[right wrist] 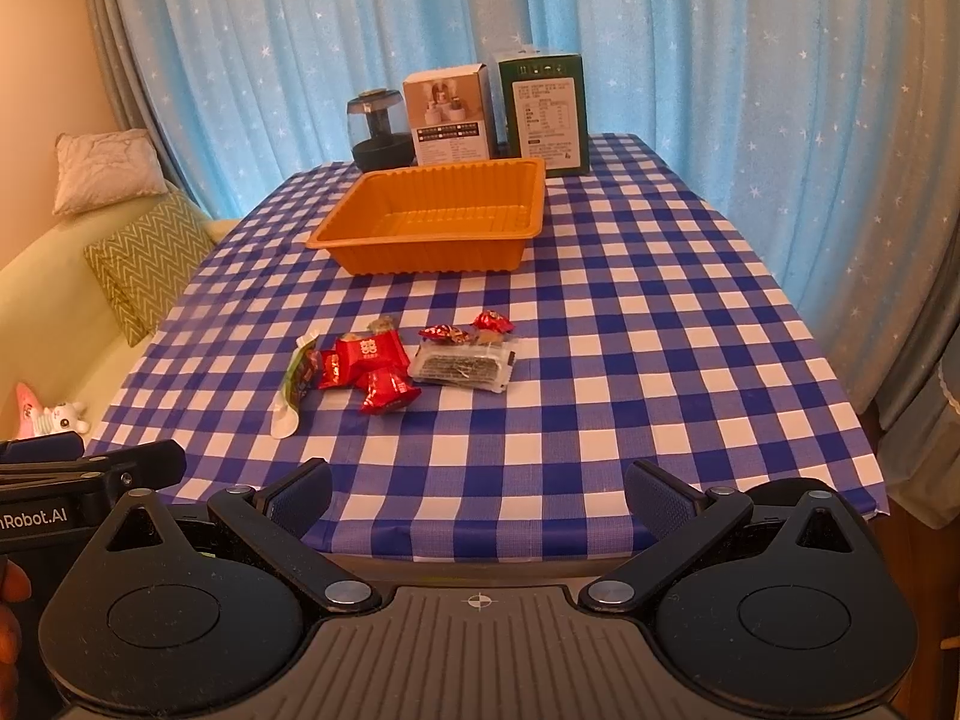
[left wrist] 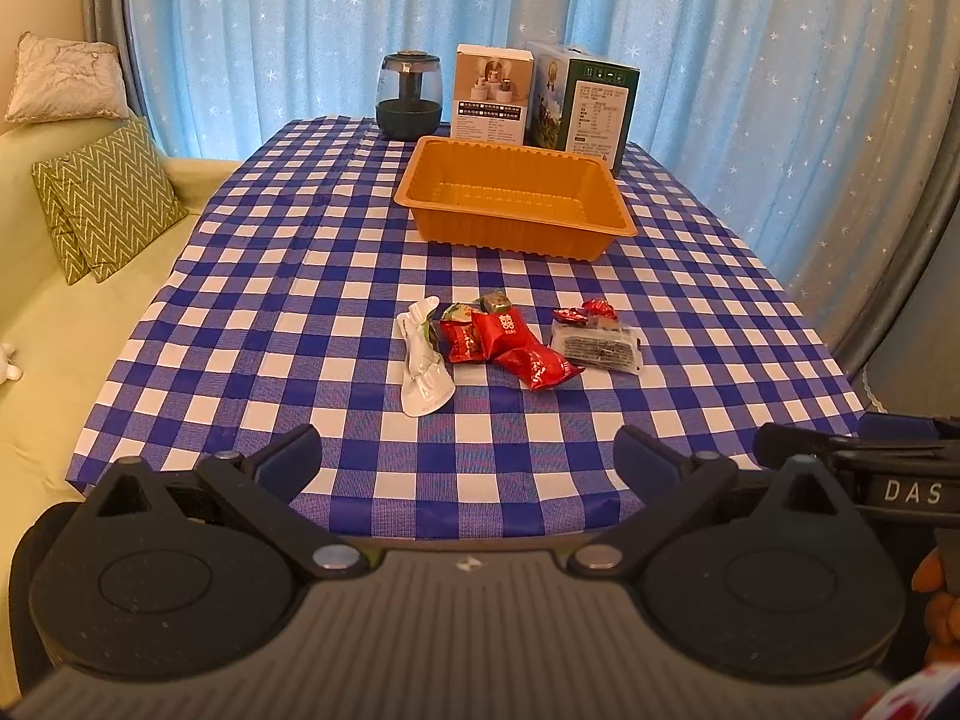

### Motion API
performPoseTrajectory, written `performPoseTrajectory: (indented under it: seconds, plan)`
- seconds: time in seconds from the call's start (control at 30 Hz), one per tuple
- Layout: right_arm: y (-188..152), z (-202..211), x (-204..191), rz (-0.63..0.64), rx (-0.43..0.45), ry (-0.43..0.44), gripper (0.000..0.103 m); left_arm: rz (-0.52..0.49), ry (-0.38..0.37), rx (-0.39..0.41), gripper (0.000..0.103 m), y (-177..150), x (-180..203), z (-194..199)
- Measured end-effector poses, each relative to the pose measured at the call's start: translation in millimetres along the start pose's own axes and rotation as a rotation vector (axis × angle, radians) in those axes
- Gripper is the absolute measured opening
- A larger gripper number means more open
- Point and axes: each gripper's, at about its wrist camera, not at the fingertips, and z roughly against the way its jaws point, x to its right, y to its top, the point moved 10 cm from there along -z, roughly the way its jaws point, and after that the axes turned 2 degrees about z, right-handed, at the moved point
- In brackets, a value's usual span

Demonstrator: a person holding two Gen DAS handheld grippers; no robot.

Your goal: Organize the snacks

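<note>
A surface covered in a blue-and-white checked cloth [left wrist: 372, 276] carries a small heap of wrapped snacks [left wrist: 516, 342] near the middle, toward its near edge: red foil packets, a white crumpled pouch [left wrist: 423, 375] and a clear packet of dark seaweed [right wrist: 465, 367]. An empty orange ribbed plastic tray [left wrist: 516, 195] sits behind them, toward the far edge. Both grippers hover at the near edge, side by side. The left gripper [left wrist: 468, 456] has its blue-padded fingers spread wide, grasping nothing; the right gripper [right wrist: 480, 489] likewise. The snacks lie ahead of both pairs of fingers, well apart from them.
</note>
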Motion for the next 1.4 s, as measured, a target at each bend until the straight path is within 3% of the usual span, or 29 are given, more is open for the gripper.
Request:
performPoseTrajectory:
  seconds: [1.4]
  plan:
    - [-1.5, -1.5, 0.6, 0.000, -0.001, 0.001, 0.103, 0.004, -0.007, 0.000, 0.103, -1.5, 3.2, -0.8]
